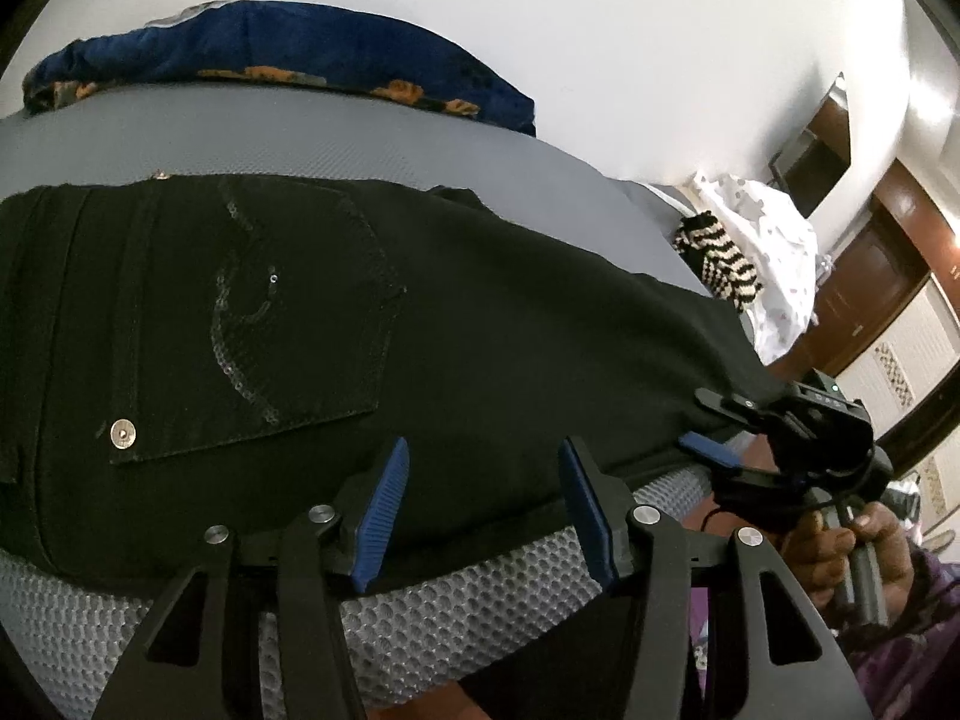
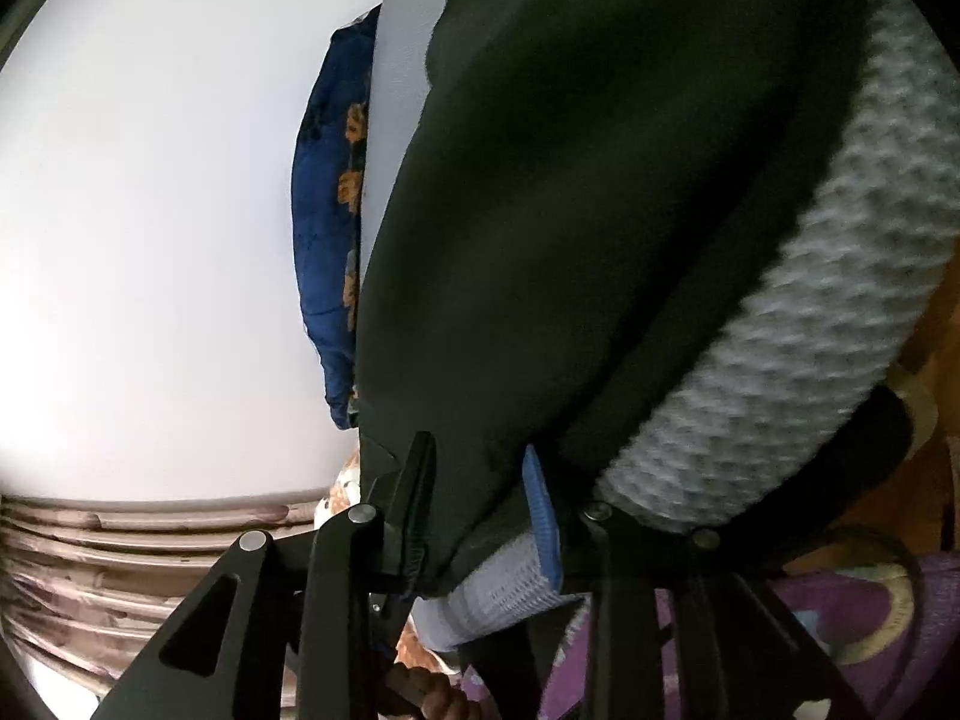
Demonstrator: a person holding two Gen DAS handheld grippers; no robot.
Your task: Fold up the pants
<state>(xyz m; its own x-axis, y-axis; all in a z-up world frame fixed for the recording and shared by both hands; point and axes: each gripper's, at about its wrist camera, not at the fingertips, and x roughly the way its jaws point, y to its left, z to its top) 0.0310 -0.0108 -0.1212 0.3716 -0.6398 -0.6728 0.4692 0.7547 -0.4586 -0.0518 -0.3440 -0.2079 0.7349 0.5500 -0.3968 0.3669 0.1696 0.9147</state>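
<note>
Black denim pants (image 1: 372, 324) on honeycomb mesh (image 1: 420, 618); left claw (image 1: 483, 510) half-open, empty; right claw (image 2: 480, 516) seemingly loosely straddling their edge.

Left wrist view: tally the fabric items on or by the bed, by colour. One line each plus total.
Black: 1, the pants
Blue with orange print: 1, the blanket
Black-and-white striped: 1, the striped cloth
White with small dots: 1, the dotted cloth
Total: 4
</note>
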